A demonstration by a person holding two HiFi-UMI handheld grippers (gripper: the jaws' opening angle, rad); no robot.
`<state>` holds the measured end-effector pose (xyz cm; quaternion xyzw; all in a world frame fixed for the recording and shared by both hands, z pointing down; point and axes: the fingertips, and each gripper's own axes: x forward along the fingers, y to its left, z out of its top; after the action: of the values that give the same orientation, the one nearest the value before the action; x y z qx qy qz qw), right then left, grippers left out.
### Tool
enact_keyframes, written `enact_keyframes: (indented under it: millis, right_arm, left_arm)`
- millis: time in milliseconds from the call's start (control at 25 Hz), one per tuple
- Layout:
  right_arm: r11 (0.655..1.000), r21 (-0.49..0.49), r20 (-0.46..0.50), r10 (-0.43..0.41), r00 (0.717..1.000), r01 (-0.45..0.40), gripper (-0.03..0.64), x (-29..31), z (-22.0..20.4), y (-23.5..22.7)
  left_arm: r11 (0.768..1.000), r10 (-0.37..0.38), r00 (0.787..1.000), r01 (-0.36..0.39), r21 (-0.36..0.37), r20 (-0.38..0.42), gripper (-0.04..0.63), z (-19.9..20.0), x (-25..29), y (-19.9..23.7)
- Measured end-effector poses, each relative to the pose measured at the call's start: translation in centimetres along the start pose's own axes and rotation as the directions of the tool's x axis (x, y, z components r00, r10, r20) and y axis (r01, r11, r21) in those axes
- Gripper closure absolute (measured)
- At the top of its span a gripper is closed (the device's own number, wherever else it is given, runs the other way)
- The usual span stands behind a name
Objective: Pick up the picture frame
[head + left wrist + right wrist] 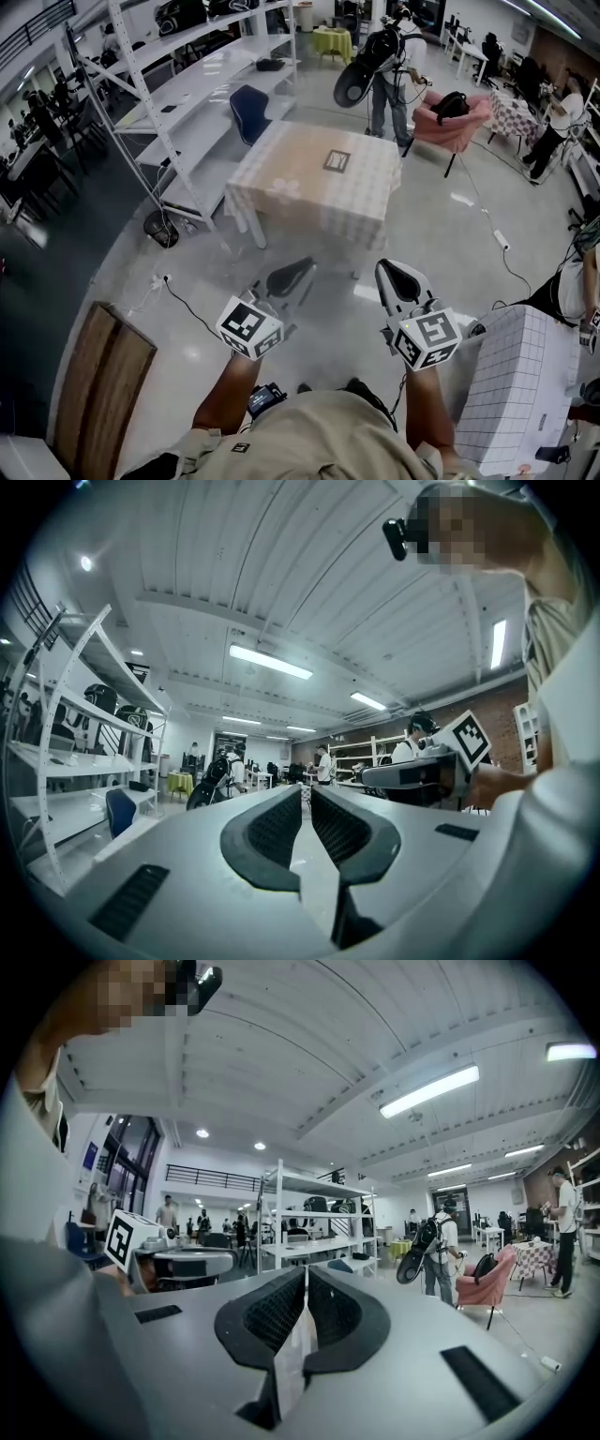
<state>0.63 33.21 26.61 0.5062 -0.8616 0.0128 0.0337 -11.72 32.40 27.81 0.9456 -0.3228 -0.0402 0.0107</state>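
The picture frame (337,161), small and dark-edged, lies flat on a table (281,159) covered with a pale checked cloth, out ahead of me across bare floor. Both grippers are held close to my body, well short of the table. My left gripper (291,277) (307,794) is shut with nothing between its jaws. My right gripper (403,278) (306,1274) is shut and empty too. Both point up and forward into the room, so the frame does not appear in either gripper view.
A white shelving rack (187,84) and a blue chair (248,111) stand left of the table. A wooden board (98,384) lies at near left, a white checked block (525,384) at near right. A person with a backpack (389,66) and a pink armchair (455,122) are beyond.
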Motion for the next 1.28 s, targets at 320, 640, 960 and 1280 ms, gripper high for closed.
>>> enact_keyframes:
  millis: [320, 640, 960, 1280]
  right_arm:
    - [1.0, 0.012, -0.004, -0.004, 1.0, 0.004, 0.589, 1.8, -0.5, -1.4]
    - [0.999, 0.027, 0.016, 0.019, 1.0, -0.02, 0.588, 4.5, -0.4, -4.4]
    - [0.998, 0.033, 0.015, 0.043, 0.999, -0.044, 0.588, 7.9, -0.2, -8.2]
    - [0.996, 0.037, 0.013, 0.079, 0.997, -0.079, 0.588, 11.8, 0.1, -11.7]
  left_arm:
    - [1.0, 0.0, 1.0, 0.0, 0.0, -0.008, 0.554, -0.6, 1.3, 1.6]
    - [0.999, 0.028, 0.999, -0.028, 0.018, -0.021, 0.554, -0.8, 4.0, 3.5]
    - [0.999, 0.048, 0.998, -0.048, 0.016, -0.028, 0.554, -1.0, 8.2, 6.0]
    - [0.996, 0.083, 0.996, -0.082, 0.018, -0.035, 0.554, -1.0, 12.0, 9.1]
